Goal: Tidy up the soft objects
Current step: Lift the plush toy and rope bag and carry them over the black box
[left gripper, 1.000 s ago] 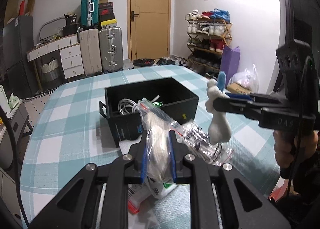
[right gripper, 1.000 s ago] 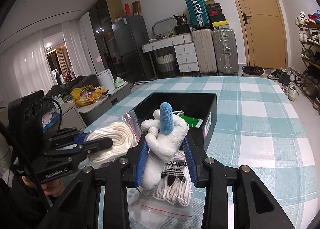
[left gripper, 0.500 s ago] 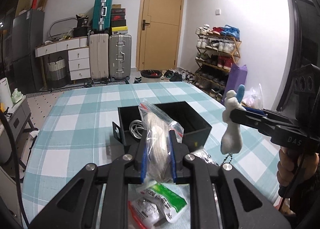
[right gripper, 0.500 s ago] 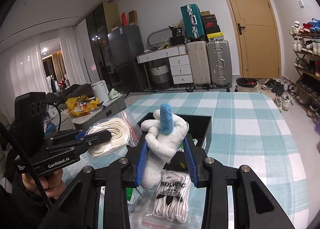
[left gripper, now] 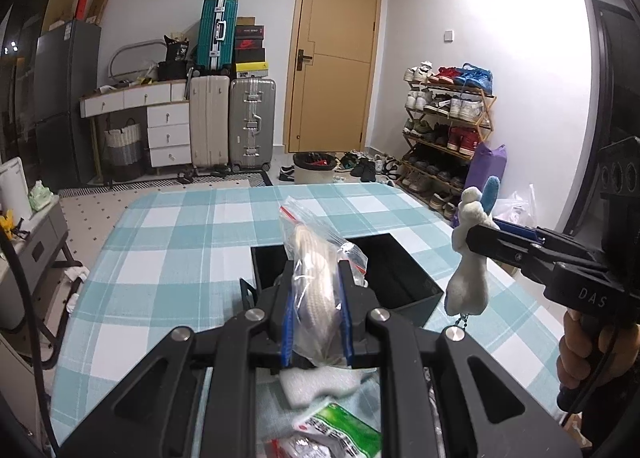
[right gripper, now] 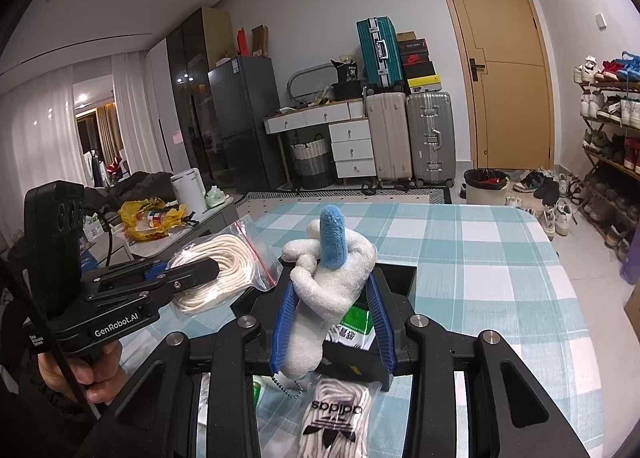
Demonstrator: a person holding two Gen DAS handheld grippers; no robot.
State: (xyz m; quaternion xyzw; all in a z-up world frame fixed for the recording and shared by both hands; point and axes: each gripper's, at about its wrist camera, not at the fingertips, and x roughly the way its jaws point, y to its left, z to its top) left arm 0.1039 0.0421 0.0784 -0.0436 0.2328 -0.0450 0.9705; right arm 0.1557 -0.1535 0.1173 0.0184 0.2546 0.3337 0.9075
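Note:
My left gripper (left gripper: 316,318) is shut on a clear zip bag of white rope (left gripper: 318,278), held above the near side of the black box (left gripper: 404,282); the bag also shows in the right wrist view (right gripper: 218,270). My right gripper (right gripper: 332,318) is shut on a white plush toy with a blue ear (right gripper: 324,282), held over the black box (right gripper: 372,366). In the left wrist view the toy (left gripper: 470,270) hangs from the right gripper at the box's right, a bead chain dangling below it.
On the teal checked table (left gripper: 168,258) near me lie a green packet (left gripper: 344,434), a white foam piece (left gripper: 320,386) and a bag of white adidas laces (right gripper: 332,418). A green-labelled packet (right gripper: 352,326) lies in the box. Suitcases, drawers and a shoe rack stand beyond.
Both grippers have risen and drawn back from the box with their loads; the table and box now sit lower in both views.

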